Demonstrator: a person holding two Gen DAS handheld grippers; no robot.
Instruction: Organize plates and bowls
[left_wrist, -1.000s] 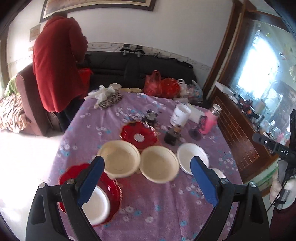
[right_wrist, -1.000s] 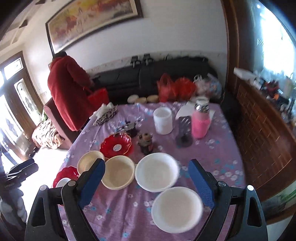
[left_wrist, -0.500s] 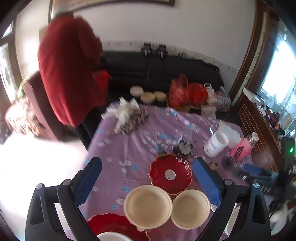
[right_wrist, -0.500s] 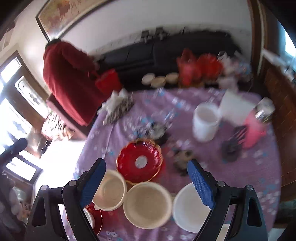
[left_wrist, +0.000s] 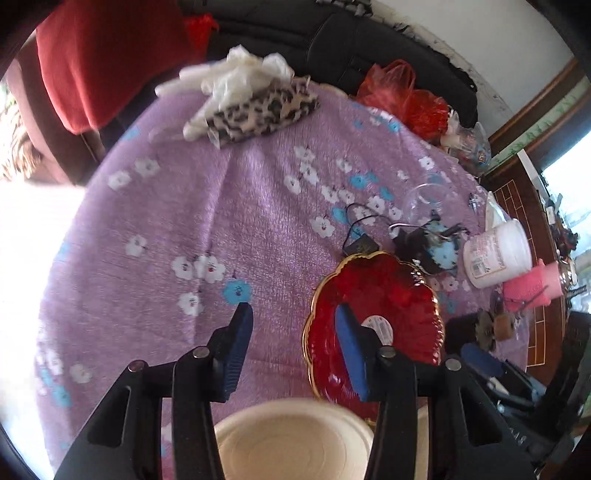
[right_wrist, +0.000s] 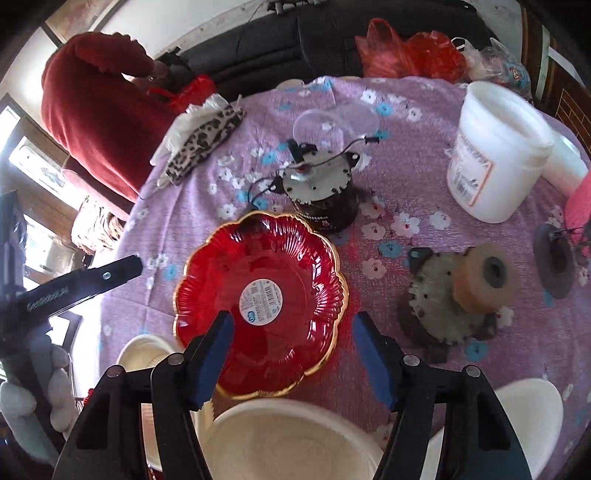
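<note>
Both grippers angled down over red plate (right_wrist: 260, 295) (jaws closing).

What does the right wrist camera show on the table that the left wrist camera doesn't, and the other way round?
Only the right wrist view shows a white bowl at its lower right and the grey toothed disc with a tan roller; it also shows the other gripper's black body at its left edge. Only the left wrist view shows the broad bare stretch of purple tablecloth on its left. Both show the red gold-rimmed plate, a cream bowl at the bottom, the leopard-print pouch, the white tub and red bags.
</note>
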